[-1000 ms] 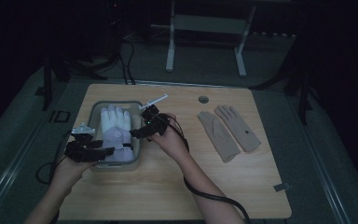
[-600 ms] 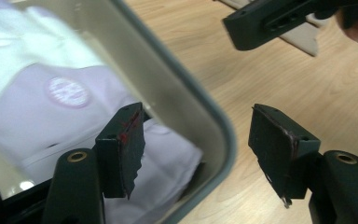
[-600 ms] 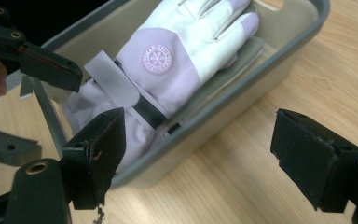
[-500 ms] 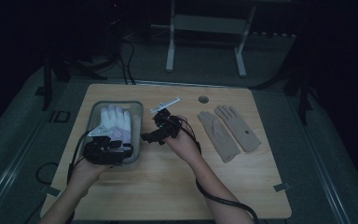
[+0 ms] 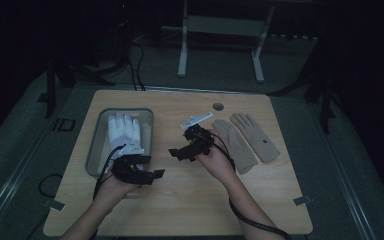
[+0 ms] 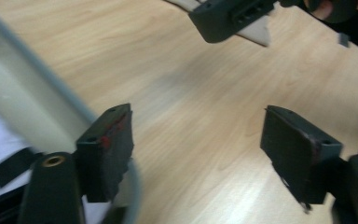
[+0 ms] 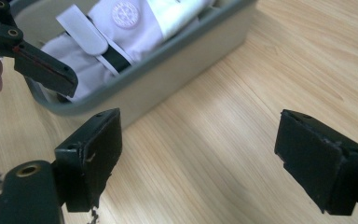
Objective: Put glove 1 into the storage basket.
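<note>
A grey bin [image 5: 94,150] stands on the left of the wooden table, with a white glove [image 5: 124,131] lying in it. Two tan gloves [image 5: 252,135] lie flat on the right. My left gripper [image 5: 152,175] hovers just off the bin's near right corner. Its jaws have just been opening and stand open over bare wood [image 6: 198,154], with the bin's wall [image 6: 9,93] at their left. My right gripper [image 5: 177,152] is between the bin and the tan gloves, open with nothing between its jaws [image 7: 198,158]. It faces the bin [image 7: 182,60] and the white glove [image 7: 135,18].
A round hole [image 5: 218,106] sits near the table's far edge. A metal stand [image 5: 182,50] rises behind the table. Cables trail from both grippers towards the near edge. A small tape piece [image 5: 300,201] marks the near right of the table.
Both hands have moved to the right, away from the bin. The right gripper was over the bin and now is past its right wall. The left jaws stand wider apart.
</note>
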A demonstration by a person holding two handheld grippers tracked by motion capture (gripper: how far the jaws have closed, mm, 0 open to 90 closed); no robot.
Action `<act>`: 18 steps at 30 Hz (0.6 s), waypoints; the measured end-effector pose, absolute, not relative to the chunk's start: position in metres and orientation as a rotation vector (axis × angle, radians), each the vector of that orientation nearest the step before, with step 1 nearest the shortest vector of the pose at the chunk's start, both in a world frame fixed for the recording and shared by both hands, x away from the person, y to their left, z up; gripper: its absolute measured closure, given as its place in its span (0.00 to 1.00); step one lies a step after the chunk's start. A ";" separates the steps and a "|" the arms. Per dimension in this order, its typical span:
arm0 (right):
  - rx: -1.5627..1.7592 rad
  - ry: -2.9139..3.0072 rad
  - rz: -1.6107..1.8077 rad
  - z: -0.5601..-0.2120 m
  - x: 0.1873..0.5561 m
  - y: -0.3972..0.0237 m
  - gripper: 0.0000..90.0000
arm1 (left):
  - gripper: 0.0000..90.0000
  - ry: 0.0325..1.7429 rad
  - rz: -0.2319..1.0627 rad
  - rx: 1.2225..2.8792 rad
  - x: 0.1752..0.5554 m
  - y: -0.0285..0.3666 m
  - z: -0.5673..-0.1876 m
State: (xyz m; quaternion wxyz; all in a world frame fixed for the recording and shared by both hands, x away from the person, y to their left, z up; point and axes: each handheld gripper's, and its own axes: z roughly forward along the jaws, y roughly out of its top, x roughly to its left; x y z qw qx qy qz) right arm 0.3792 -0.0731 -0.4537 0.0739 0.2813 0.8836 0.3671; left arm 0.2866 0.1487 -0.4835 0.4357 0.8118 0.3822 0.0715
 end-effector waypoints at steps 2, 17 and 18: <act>0.859 2.646 1.105 -0.455 0.378 -0.082 0.17 | 0.20 0.939 0.163 2.029 0.286 0.141 -0.486; 0.931 2.555 1.086 -0.480 0.361 -0.151 0.16 | 0.08 0.777 0.128 2.027 0.276 0.093 -0.517; 0.941 2.552 1.077 -0.482 0.360 -0.155 0.16 | 0.08 0.776 0.141 2.035 0.276 0.090 -0.519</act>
